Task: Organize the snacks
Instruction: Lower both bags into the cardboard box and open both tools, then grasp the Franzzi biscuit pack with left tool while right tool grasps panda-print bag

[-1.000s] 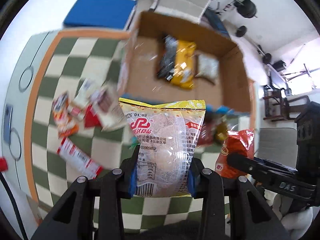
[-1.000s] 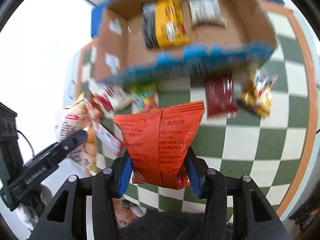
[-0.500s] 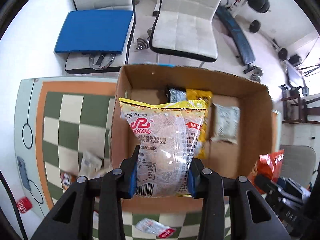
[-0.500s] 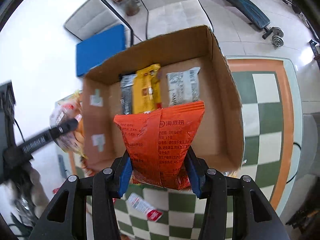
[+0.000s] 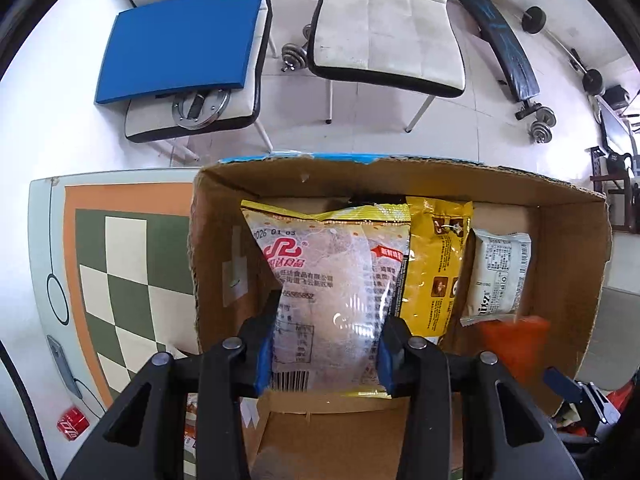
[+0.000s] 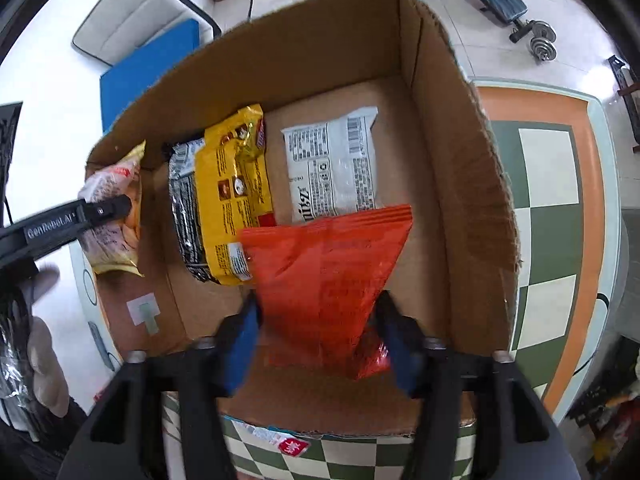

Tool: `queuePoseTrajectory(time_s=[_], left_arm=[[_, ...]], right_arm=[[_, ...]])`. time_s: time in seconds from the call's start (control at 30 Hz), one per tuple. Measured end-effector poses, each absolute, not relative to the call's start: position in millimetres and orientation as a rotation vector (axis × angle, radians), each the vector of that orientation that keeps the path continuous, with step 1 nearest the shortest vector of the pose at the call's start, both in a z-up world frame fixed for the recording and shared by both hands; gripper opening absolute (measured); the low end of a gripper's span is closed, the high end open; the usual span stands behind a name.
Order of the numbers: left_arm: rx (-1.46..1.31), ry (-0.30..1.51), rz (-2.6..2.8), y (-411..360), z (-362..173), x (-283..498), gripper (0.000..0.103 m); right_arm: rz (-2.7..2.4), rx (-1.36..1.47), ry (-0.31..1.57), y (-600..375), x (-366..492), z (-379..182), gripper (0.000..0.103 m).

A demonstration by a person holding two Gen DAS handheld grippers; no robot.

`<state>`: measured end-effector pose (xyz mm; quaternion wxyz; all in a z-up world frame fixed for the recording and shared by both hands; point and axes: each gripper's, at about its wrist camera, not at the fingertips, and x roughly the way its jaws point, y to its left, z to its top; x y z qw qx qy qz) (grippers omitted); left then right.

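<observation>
Checkered table [image 5: 132, 280], cardboard box [image 6: 460, 168] w/ bare floor by right wall, left gripper [image 5: 326, 354] jaws clamping yellow-clear bag [image 5: 332, 280], right gripper [image 6: 320, 344] jaws wide, orange bag [image 6: 328, 272] loose.

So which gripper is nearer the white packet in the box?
Right. The right gripper holds its orange bag just over the white packet; the left gripper is across the yellow packet.

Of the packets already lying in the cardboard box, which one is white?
The white packet with black print, lying flat nearest the box's right wall. The yellow packet beside it partly covers a black one.
</observation>
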<state>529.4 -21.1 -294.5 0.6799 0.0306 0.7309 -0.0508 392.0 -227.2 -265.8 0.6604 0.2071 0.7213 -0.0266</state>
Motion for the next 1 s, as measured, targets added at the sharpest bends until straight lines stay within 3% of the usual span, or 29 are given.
queuePoseTrajectory(time_s=[0.03, 0.1, 0.17, 0.2, 0.5, 0.73, 1.0], left_arm=[[0.056, 1.645, -0.126, -21, -294, 530, 0.040], [0.037, 1.643, -0.154, -22, -291, 531, 0.062], [0.034, 1.628, -0.159, -23, -287, 530, 0.079], [0.036, 1.622, -0.160, -24, -284, 528, 0.083], [-0.009, 1.538, -0.220, -24, -243, 495, 0.084], [-0.047, 1.396, -0.145, -4, -209, 411, 0.084], [-0.175, 1.388, 0.025, 27, -232, 315, 0.084]], right_arm=[[-0.063, 0.464, 1.633, -227, 392, -266, 0.092], [-0.065, 0.439, 1.635, -225, 393, -263, 0.092], [-0.067, 0.446, 1.637, -225, 392, -261, 0.093], [-0.065, 0.451, 1.638, -225, 392, -260, 0.094], [-0.046, 0.417, 1.590, -224, 377, -236, 0.096], [-0.032, 0.465, 1.514, -241, 327, -207, 0.096], [-0.159, 0.548, 1.470, -282, 247, -223, 0.096]])
